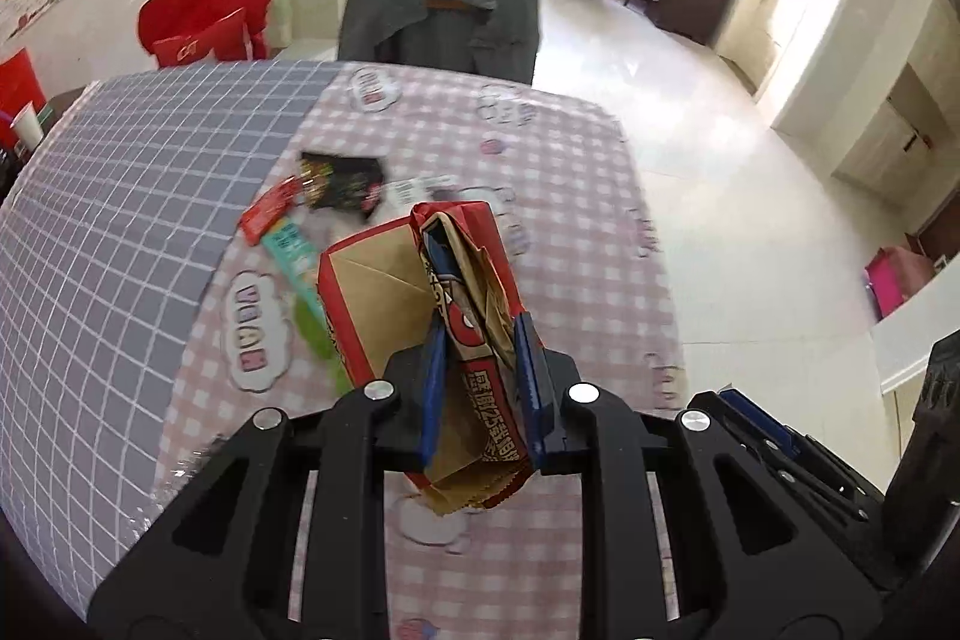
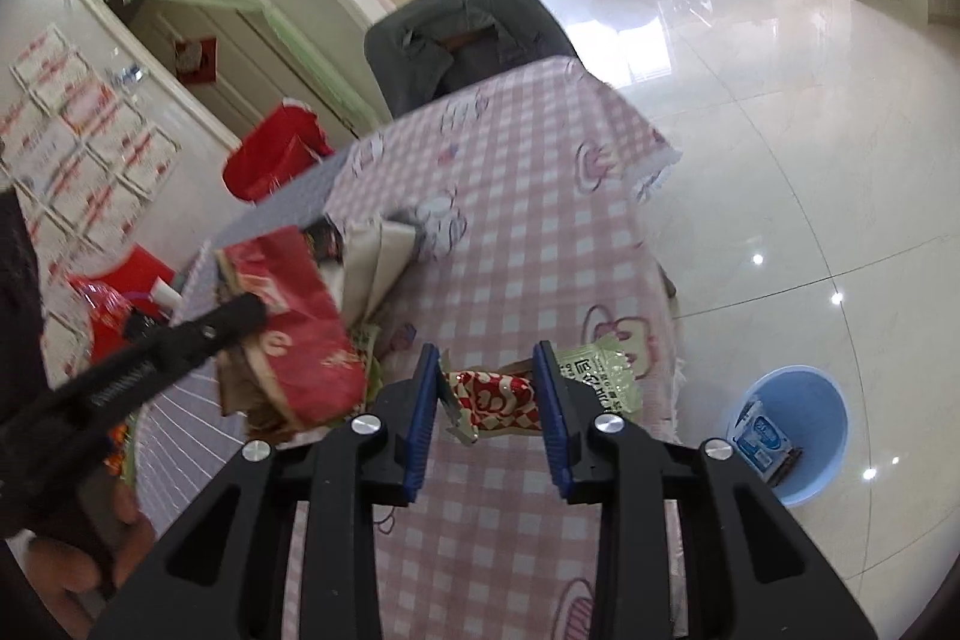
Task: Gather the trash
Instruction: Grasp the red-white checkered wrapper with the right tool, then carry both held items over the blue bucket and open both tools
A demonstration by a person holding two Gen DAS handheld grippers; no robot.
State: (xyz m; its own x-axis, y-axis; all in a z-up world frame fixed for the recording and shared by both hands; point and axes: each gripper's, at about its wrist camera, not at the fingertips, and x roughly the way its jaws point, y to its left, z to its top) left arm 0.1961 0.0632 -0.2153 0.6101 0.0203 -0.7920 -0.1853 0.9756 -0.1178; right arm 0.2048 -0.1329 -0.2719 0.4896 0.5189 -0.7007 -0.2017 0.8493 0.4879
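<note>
My left gripper (image 1: 478,334) is shut on a crumpled red and brown paper bag (image 1: 384,292), held above the checked tablecloth (image 1: 570,232). In the right wrist view the same red bag (image 2: 300,340) hangs at the left, with one black finger (image 2: 198,334) of that gripper across it. My right gripper (image 2: 486,358) is shut on a red-and-white checked wrapper (image 2: 492,397), its blue pads pressing both ends. A green-and-white packet (image 2: 594,370) lies on the table just behind it. A black wrapper (image 1: 342,178), a small red packet (image 1: 264,214) and a teal packet (image 1: 294,250) lie on the table.
A blue bin (image 2: 786,436) stands on the tiled floor right of the table, with a blue-and-white packet inside. A chair draped with a grey jacket (image 1: 444,10) stands at the table's far end. A person's hand (image 2: 78,568) shows at lower left. Red bags (image 1: 204,22) sit by the wall.
</note>
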